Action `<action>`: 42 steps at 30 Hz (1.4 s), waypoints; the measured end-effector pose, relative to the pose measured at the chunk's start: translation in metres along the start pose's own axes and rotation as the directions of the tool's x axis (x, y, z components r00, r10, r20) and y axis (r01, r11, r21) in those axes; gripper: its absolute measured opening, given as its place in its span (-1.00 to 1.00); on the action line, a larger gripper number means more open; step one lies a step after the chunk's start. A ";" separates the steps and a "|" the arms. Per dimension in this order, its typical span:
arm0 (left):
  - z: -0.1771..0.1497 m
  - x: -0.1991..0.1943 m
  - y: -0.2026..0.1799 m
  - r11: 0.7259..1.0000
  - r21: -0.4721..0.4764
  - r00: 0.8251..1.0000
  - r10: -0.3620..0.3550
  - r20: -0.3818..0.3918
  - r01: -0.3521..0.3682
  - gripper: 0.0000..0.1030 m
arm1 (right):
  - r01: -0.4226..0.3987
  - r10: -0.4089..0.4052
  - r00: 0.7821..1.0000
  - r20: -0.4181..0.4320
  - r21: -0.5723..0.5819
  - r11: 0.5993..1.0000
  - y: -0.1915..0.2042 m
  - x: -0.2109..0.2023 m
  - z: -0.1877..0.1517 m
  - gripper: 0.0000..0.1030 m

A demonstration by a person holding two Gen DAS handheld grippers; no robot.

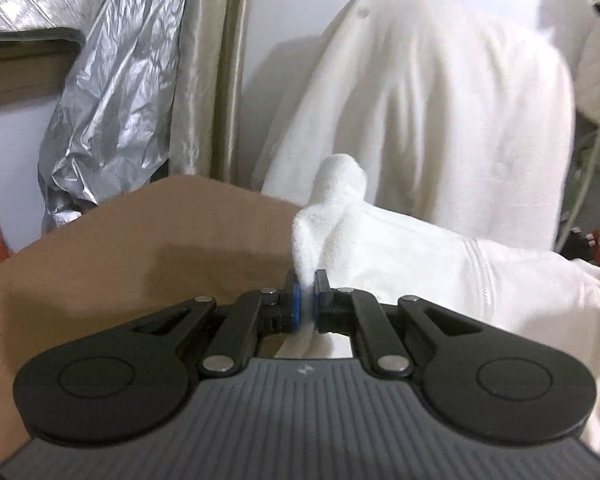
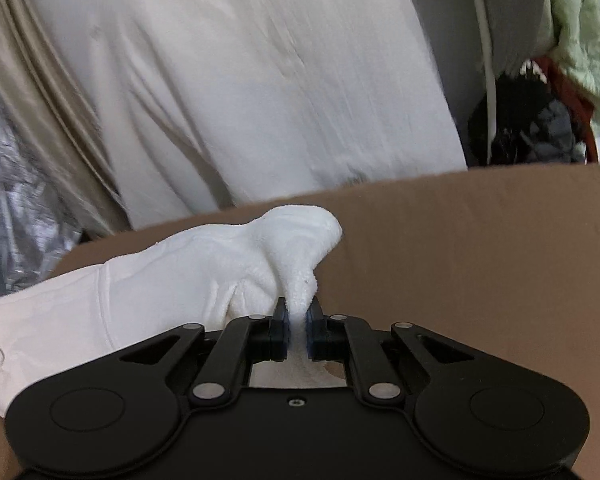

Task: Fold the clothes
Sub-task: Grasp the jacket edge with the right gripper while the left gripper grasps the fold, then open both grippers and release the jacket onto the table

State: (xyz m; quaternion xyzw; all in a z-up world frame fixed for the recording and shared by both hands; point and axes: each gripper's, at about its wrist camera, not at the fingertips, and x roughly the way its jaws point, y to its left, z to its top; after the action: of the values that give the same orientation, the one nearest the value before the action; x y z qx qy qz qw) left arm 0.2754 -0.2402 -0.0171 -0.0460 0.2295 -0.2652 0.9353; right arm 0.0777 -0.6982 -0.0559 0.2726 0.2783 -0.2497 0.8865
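In the left wrist view, the left gripper (image 1: 307,300) was seen clamped on a pinched fold of a white fleece garment (image 1: 400,248), the fabric squeezed between the blue-lined pads (image 1: 296,300). The garment was spread to the right over a brown cardboard surface (image 1: 140,248), and its far part was raised up in front of a pale wall, motion-blurred. A crinkled silver plastic sheet (image 1: 112,100) and a beige curtain (image 1: 216,80) were seen at the left.

In the right wrist view, the right gripper (image 2: 298,334) was likewise closed tight on a bunched edge of the garment (image 2: 180,276), which was stretched away to the left across the cardboard surface (image 2: 480,260). The lifted part of the garment was seen behind, blurred. A pile of green, black and red clothing (image 2: 548,92) was visible at the upper right.
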 end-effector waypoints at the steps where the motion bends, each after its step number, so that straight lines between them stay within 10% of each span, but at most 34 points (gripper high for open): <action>1: -0.003 -0.017 0.001 1.000 -0.021 1.000 -0.014 0.005 0.015 -0.89 | -0.015 0.015 1.000 0.018 0.007 1.000 0.000 -0.014 -0.003 -0.80; 7: -0.034 -0.138 0.016 0.992 -0.055 0.993 -0.114 0.013 0.115 -0.89 | -0.159 0.149 0.985 0.085 0.130 0.979 -0.015 -0.123 -0.073 -0.80; 10: -0.066 -0.176 0.015 0.998 -0.016 0.989 -0.054 -0.137 0.053 -0.89 | -0.132 0.122 0.988 0.096 0.103 0.986 -0.033 -0.167 -0.124 -0.80; 15: -0.149 -0.195 0.016 1.000 -0.016 0.922 0.017 -0.387 -0.025 -0.89 | 0.047 -0.045 0.998 -0.038 0.048 0.998 -0.072 -0.158 -0.204 -0.68; 19: -0.165 -0.190 0.042 0.992 -0.128 0.870 -0.050 -0.491 -0.015 -0.87 | -0.034 0.052 0.996 -0.067 0.245 0.969 -0.100 -0.157 -0.226 -0.67; 22: -0.164 -0.197 0.054 0.969 -0.246 0.874 -0.113 -0.473 -0.008 -0.86 | -0.081 0.097 0.994 -0.049 0.271 0.959 -0.096 -0.173 -0.234 -0.61; 29: -0.173 -0.217 0.043 0.981 -0.191 0.883 -0.077 -0.462 -0.014 -0.83 | -0.161 0.168 0.986 0.008 0.329 0.930 -0.104 -0.208 -0.261 -0.19; 38: -0.173 -0.243 0.035 0.988 -0.133 0.912 -0.125 -0.391 0.078 -0.71 | -0.183 0.190 0.979 -0.074 0.091 0.979 -0.088 -0.247 -0.287 -0.15; 42: -0.170 -0.249 0.026 0.993 -0.093 0.933 -0.097 -0.348 0.069 -0.08 | -0.168 0.166 0.978 -0.125 -0.002 0.986 -0.080 -0.244 -0.298 -0.15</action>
State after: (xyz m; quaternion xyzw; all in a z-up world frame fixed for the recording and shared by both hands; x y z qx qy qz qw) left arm 0.0230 -0.0831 -0.0736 -0.0448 0.4011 -0.2992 0.8646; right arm -0.2521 -0.5000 -0.1377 0.3044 0.3106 -0.1552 0.8870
